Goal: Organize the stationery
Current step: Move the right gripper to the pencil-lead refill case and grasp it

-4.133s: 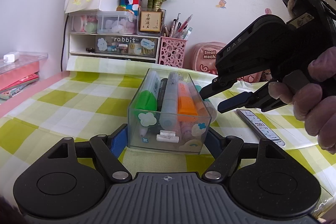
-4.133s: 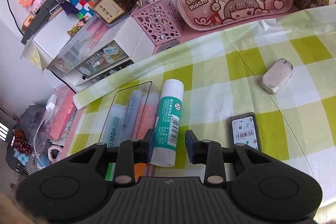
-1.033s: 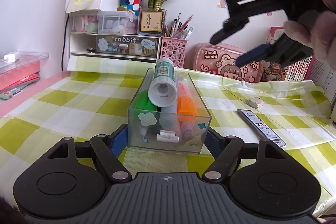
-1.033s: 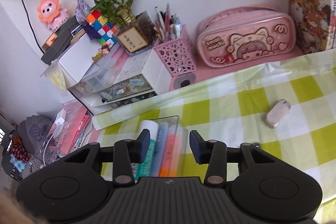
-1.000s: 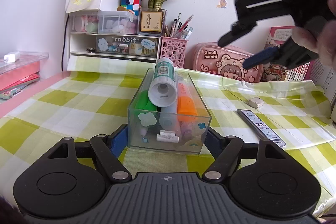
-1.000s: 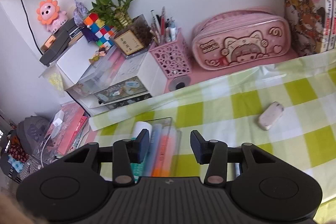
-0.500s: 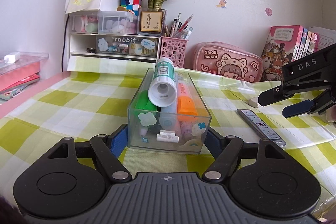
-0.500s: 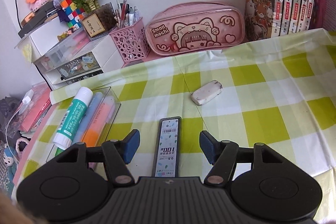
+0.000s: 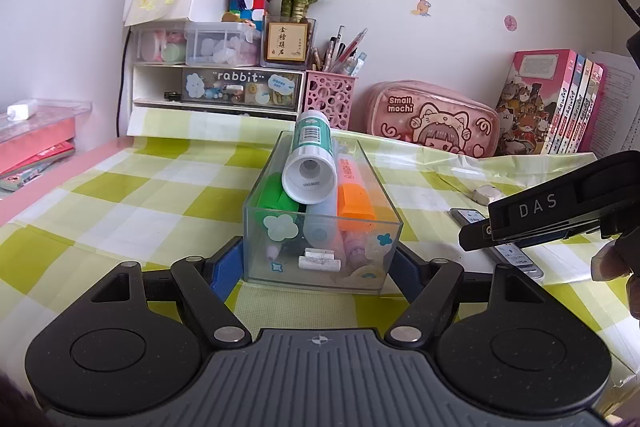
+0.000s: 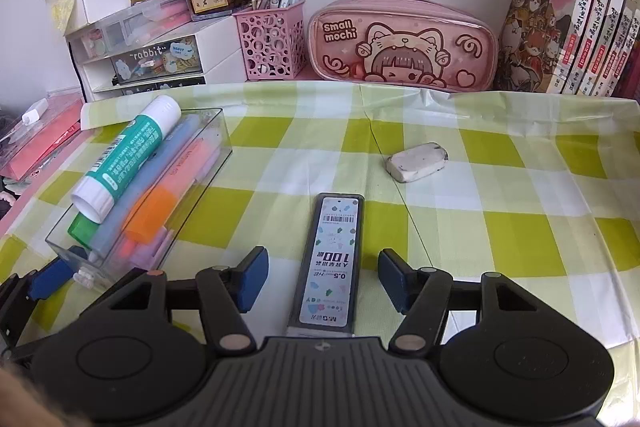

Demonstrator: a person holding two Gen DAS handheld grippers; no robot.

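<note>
My left gripper point(image 9: 320, 267) is shut on the clear plastic box point(image 9: 256, 239), its blue pads pressing on both side walls. Inside lie a green highlighter point(image 9: 276, 197), an orange one point(image 9: 354, 199) and a pale blue one, with a teal glue stick point(image 9: 310, 163) resting on top. My right gripper point(image 10: 322, 271) hovers low over the checked cloth, its jaws closing. The flat grey lead-refill case point(image 10: 332, 247) lies between its pads, untouched by them. A dirty white eraser point(image 10: 416, 157) sits beyond it.
Along the back wall stand a pink pencil case point(image 10: 404, 47), a pink pen holder point(image 10: 272, 43), a white drawer organiser point(image 10: 152, 55) and a row of books point(image 10: 568, 15). A pink tray point(image 9: 36, 135) lies at the far left.
The glue stick, earlier on the cloth, now lies in the box. My right gripper has dropped from above the box to the right and now straddles the lead-refill case. The left gripper has kept still.
</note>
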